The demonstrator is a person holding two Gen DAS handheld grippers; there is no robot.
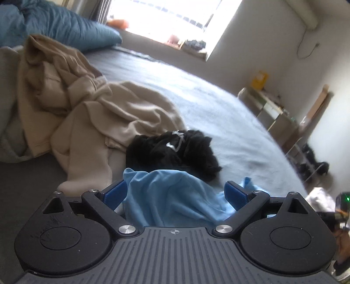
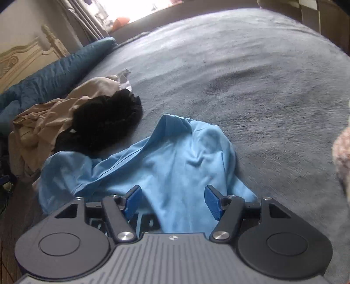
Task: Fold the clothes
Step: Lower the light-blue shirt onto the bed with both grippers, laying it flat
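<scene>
Grey-blue bedding covers the bed [image 2: 251,72], which fills most of both views; beyond it a bright window [image 1: 166,15] glares white, and low shelves [image 1: 277,113] stand against the wall off the bed's far side. A blue pillow [image 1: 72,26] lies at the head of the bed, next to a carved headboard [image 2: 24,56].

On the bed's near part lies a light blue shirt [image 2: 175,157], crumpled, with one ridge of cloth standing up. Just beyond it sits a black garment [image 2: 107,118], bunched, touching a heap of beige clothes [image 1: 91,102].

Left gripper [image 1: 177,194]: jaws wide apart, shirt cloth bulging between them, pads not pressing it. Right gripper [image 2: 172,201]: jaws apart over the shirt, no grip.
</scene>
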